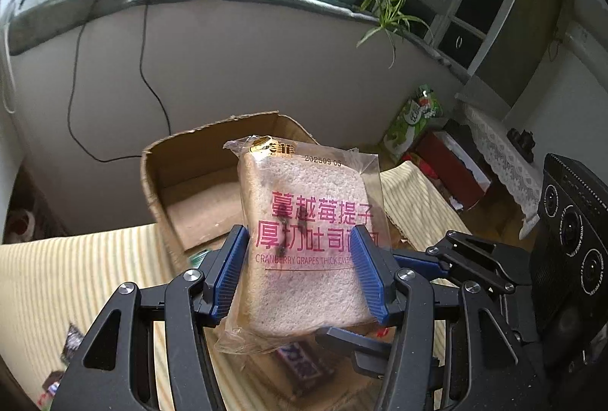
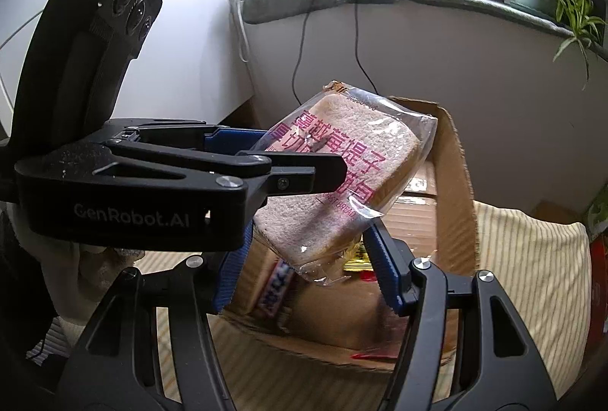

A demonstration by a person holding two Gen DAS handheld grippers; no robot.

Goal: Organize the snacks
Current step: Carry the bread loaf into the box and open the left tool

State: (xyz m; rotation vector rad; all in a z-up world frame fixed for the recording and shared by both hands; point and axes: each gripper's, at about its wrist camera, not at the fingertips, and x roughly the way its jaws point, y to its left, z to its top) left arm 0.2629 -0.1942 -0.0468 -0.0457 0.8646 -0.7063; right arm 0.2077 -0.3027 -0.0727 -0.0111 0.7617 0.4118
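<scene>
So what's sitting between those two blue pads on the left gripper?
A wrapped slice of cranberry toast bread, clamped by the left gripper above the cardboard box. The left wrist view shows it best.

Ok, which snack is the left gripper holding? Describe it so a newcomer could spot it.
Find the open cardboard box on the striped cloth below the window ledge. Held up in front of it, between the left gripper's blue pads, is the bread packet: one thick pale slice in clear wrap. Its pink "Cranberry Grapes" lettering sets it apart from the snacks below.
</scene>
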